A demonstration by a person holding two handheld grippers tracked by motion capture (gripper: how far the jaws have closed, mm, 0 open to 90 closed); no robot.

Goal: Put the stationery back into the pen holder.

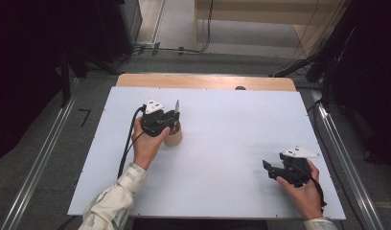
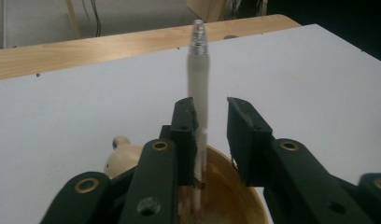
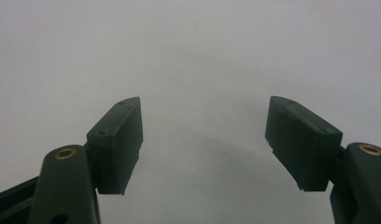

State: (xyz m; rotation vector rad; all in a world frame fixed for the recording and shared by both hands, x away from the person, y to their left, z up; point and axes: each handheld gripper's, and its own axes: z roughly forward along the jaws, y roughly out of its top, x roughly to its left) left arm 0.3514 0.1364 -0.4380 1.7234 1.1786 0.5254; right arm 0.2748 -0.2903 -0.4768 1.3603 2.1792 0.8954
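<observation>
1. The left gripper (image 2: 211, 122) hovers over a wooden cup (image 1: 174, 135) on the white bench (image 1: 222, 143), placing a white pen (image 2: 198, 88) upright in it.
2. Its fingers (image 2: 185, 122) stand slightly parted; the pen leans on one, the other apart, likely a release.
3. The right gripper (image 1: 271, 168) rests well apart, fingers spread wide and empty.

We see a white table top (image 1: 222, 143) with a strip of bare light wood (image 1: 205, 81) along its far edge, where 1 small dark spot (image 1: 240, 88) sits. Grey floor (image 1: 35, 158) surrounds it, with 2 metal rails (image 1: 349, 163) flanking the sides. Black cables (image 1: 174, 49) run across the floor beyond the table.
</observation>
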